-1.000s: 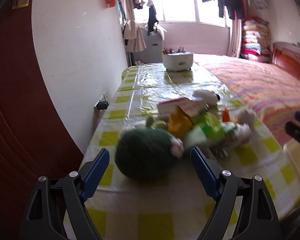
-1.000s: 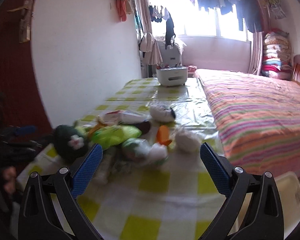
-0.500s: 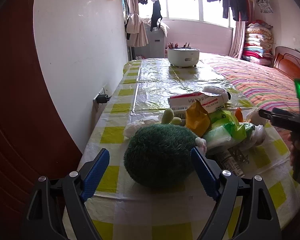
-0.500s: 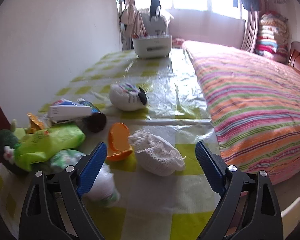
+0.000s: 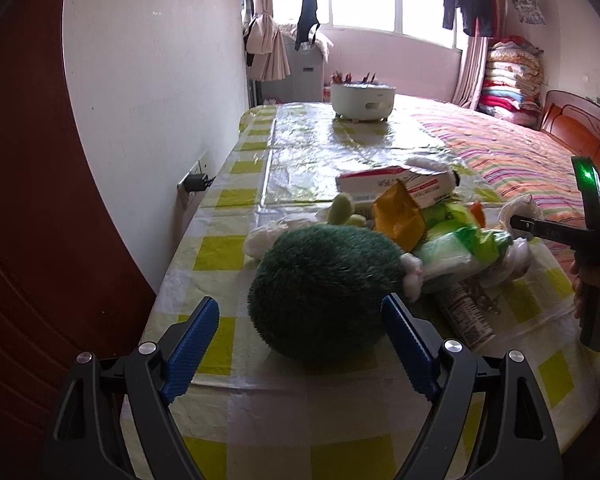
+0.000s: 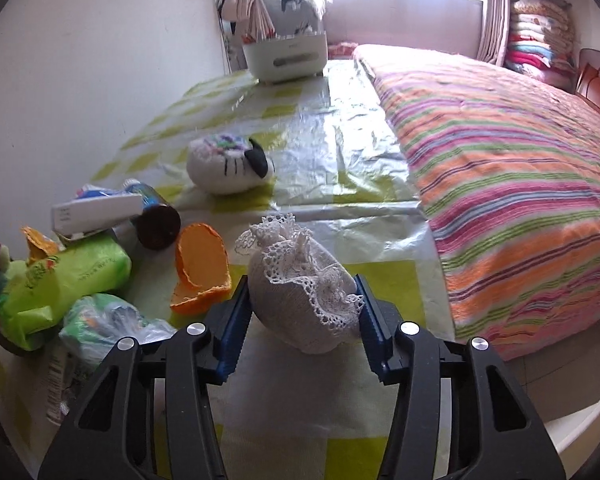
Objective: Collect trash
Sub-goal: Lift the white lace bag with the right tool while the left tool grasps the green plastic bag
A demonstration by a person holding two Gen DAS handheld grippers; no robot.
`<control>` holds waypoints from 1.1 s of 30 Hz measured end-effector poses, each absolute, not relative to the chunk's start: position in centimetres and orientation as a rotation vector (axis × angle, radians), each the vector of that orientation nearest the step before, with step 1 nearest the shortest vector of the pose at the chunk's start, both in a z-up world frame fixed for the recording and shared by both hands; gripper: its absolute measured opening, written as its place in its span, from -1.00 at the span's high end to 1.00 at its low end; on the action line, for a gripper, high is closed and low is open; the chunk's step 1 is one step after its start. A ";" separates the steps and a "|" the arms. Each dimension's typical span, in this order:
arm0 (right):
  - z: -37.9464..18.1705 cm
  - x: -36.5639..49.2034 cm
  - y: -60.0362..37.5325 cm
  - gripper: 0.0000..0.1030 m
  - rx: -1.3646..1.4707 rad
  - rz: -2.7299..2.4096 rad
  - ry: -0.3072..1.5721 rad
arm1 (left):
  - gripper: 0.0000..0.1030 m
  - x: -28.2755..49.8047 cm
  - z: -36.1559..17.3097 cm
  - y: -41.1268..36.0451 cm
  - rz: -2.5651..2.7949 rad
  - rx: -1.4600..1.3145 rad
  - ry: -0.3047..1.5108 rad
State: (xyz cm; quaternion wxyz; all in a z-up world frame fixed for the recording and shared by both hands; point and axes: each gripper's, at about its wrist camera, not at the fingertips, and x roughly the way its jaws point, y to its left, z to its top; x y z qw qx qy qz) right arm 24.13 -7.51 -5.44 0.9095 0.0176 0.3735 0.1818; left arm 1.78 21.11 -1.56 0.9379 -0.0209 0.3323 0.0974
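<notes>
Barely started, as I'm reading it: whole pile is sitting on the table, nothing binned, and I'm seeing no bin in either view. I'm closing the right gripper on the lace pouch; pouch is between the pads, both look to be touching its sides, and it's not lifted yet. Orange peel, green pack and crumpled bag are lying just left of that gripper, can and box beyond them. Left gripper is hanging wide open, gripping nothing, green plush just ahead between its fingers. Everything else is waiting for pickup.
</notes>
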 end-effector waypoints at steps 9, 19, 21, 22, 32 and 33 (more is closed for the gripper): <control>-3.3 20.2 -7.8 0.05 0.100 0.464 0.704 | -0.57 1.3 -0.3 17.3 0.054 0.001 0.608; -2.6 18.8 -7.6 0.05 0.113 0.501 0.672 | -0.57 3.5 -0.1 13.5 0.016 0.086 0.569; -2.4 18.6 -8.0 0.04 0.123 0.496 0.661 | -0.57 4.5 -0.2 12.4 0.009 0.113 0.577; -2.4 18.6 -8.3 0.04 0.127 0.496 0.660 | -0.57 5.1 -0.5 11.9 0.009 0.130 0.588; -2.2 18.2 -10.9 0.04 0.158 0.479 0.646 | -0.56 10.8 -4.6 9.5 0.092 0.253 0.731; -2.1 18.1 -11.1 0.03 0.161 0.478 0.642 | -0.53 11.2 -4.8 9.8 0.119 0.249 0.740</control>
